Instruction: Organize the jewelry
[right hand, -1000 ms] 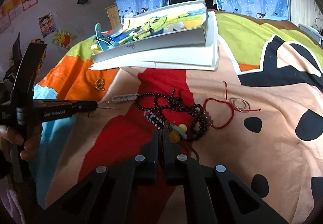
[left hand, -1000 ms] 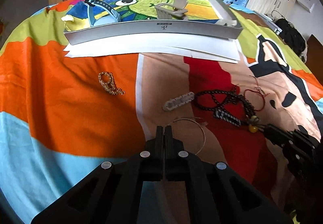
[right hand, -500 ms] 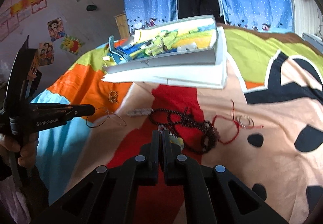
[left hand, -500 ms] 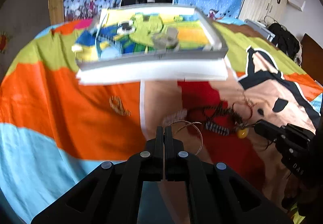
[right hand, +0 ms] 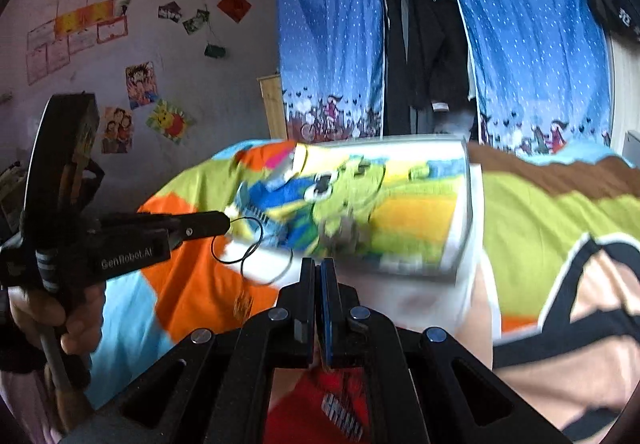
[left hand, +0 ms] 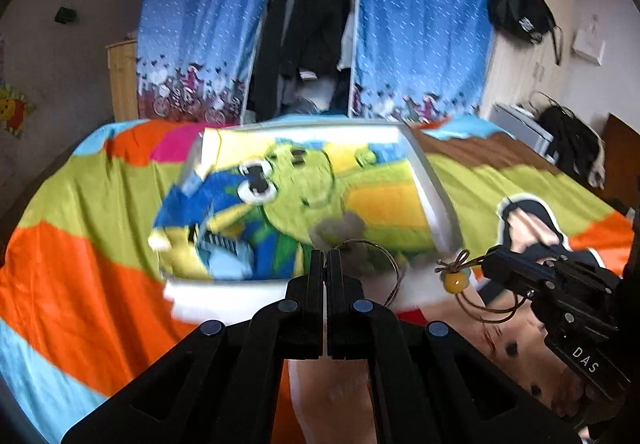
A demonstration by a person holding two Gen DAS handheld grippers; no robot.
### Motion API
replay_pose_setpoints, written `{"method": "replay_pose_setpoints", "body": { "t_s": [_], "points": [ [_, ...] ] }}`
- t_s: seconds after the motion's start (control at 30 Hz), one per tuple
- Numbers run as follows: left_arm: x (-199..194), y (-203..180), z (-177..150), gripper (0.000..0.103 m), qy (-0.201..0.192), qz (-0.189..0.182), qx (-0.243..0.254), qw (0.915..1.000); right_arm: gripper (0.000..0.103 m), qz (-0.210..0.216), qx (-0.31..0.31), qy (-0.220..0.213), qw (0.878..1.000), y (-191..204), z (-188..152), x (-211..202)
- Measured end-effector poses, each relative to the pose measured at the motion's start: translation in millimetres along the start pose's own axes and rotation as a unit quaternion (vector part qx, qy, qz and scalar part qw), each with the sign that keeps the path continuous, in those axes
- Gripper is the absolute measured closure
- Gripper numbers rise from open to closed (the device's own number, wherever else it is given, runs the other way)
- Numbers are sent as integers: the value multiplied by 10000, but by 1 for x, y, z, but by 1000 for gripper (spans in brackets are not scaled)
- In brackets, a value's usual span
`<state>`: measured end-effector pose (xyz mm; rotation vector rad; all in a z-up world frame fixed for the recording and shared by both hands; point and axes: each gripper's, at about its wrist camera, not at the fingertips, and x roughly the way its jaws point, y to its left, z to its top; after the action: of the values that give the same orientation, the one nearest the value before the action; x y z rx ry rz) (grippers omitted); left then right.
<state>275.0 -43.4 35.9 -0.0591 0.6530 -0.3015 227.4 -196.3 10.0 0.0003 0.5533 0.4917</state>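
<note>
left gripper (left hand: 325, 259): jaws pressed together on a thin wire bangle (left hand: 382, 272), which hangs off the fingertips to the right; the right wrist view shows the same hoops (right hand: 248, 244) dangling from its tip, clear of the bed.
right gripper (right hand: 318, 272): jaws closed; in the left wrist view its tip pinches the knotted cord of a yellow bead charm (left hand: 454, 281), whose cord loops hang below it in the air.
what changed: a second ago both grippers sat low over the bedspread (left hand: 80, 284) with the bangle and the bead piece still lying on the cloth among the other pieces; now both are lifted and both cameras look level across the bed, so the two pickups have held.
tray (left hand: 436, 195): the shallow white tray with the cartoon lining now lies straight ahead of both grippers, much nearer in view than before; it is motion-blurred, so its contents read only as a blue shape (left hand: 224, 244) and a grey one (left hand: 340, 228).
task meaning: judged from this, grasping is done for these two pieces and the carry toward the tray is under way; release over the lining comes next.
left behind: a striped piece (right hand: 344, 416) on the red patch below the right gripper and a small gold chain (right hand: 243, 302) on the orange patch are not yet collected.
risk: the wire hoops swing freely and could snag the tray's rim.
</note>
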Motion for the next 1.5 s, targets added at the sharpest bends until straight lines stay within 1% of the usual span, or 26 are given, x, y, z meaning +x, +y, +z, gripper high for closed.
{"method": "replay_pose_setpoints", "body": {
  "t_s": [0.13, 0.27, 0.43, 0.53, 0.7, 0.77, 0.8, 0.83, 0.87, 0.9, 0.93, 1.0, 1.03, 1.07, 1.1, 1.13, 1.17, 1.23, 1.27, 1.3, 1.33, 1.37, 1.4, 1.5],
  "points": [
    [34, 21, 18, 103, -31, 202, -355, 9992, 100, -149, -142, -79, 9998, -12, 25, 27],
    [73, 38, 24, 103, 128, 346, -524, 9979, 100, -256, -29, -43, 9997, -33, 36, 58],
    [104, 43, 15, 103, 361, 364, -549, 9972, 100, -375, 291, 208, 9987, -58, 25, 88],
    [116, 43, 8, 103, 535, 355, -534, 9965, 99, -473, 447, 373, 9972, -68, 15, 96],
    [126, 43, -2, 103, 786, 390, -633, 9941, 99, -622, 506, 416, 9959, -72, 7, 97],
    [125, 41, -3, 103, 847, 444, -639, 9934, 96, -734, 402, 436, 9955, -71, 6, 95],
    [124, 40, -3, 102, 889, 429, -643, 9930, 89, -760, 377, 448, 9954, -70, 5, 94],
    [121, 40, -3, 98, 912, 433, -650, 9928, 82, -779, 368, 445, 9953, -70, 5, 92],
    [119, 39, -2, 94, 909, 446, -654, 9927, 71, -804, 374, 422, 9952, -70, 5, 90],
    [114, 39, -2, 81, 871, 442, -674, 9929, 63, -821, 377, 387, 9952, -70, 4, 87],
    [110, 38, 0, 65, 823, 418, -704, 9932, 61, -849, 366, 332, 9952, -69, 4, 83],
    [96, 37, 2, 55, 614, 364, -794, 9943, 61, -933, 327, 252, 9948, -68, 5, 74],
    [85, 35, 4, 53, 467, 310, -805, 9952, 58, -961, 324, 216, 9946, -68, 6, 70],
    [78, 33, 5, 51, 397, 296, -774, 9958, 55, -1001, 336, 148, 9943, -68, 7, 62],
    [72, 30, 7, 45, 346, 298, -744, 9962, 46, -1042, 356, 84, 9939, -68, 8, 56],
    [63, 27, 8, 37, 254, 305, -720, 9966, 39, -1071, 380, 19, 9935, -68, 9, 51],
    [52, 24, 8, 32, 144, 307, -729, 9968, 37, -1080, 421, -99, 9932, -68, 11, 41],
    [35, 20, 9, 14, -20, 297, -768, 9966, 27, -1085, 453, -244, 9928, -66, 15, 28],
    [27, 18, 10, 10, -95, 296, -782, 9965, 24, -1080, 459, -359, 9924, -64, 17, 17],
    [15, 15, 9, 6, -221, 288, -793, 9962, 18, -1076, 460, -449, 9921, -63, 19, 9],
    [7, 12, 8, 4, -303, 291, -778, 9961, 11, -1096, 463, -568, 9913, -61, 20, -2],
    [-1, 9, 9, 4, -371, 307, -748, 9960, 7, -1135, 461, -650, 9903, -58, 21, -9],
    [-9, 6, 8, 2, -434, 324, -704, 9960, 1, -1203, 456, -780, 9886, -55, 21, -20],
    [-36, -5, 0, 2, -641, 292, -579, 9958, 0, -1327, 393, -1022, 9851, -44, 18, -49]
  ]
}}
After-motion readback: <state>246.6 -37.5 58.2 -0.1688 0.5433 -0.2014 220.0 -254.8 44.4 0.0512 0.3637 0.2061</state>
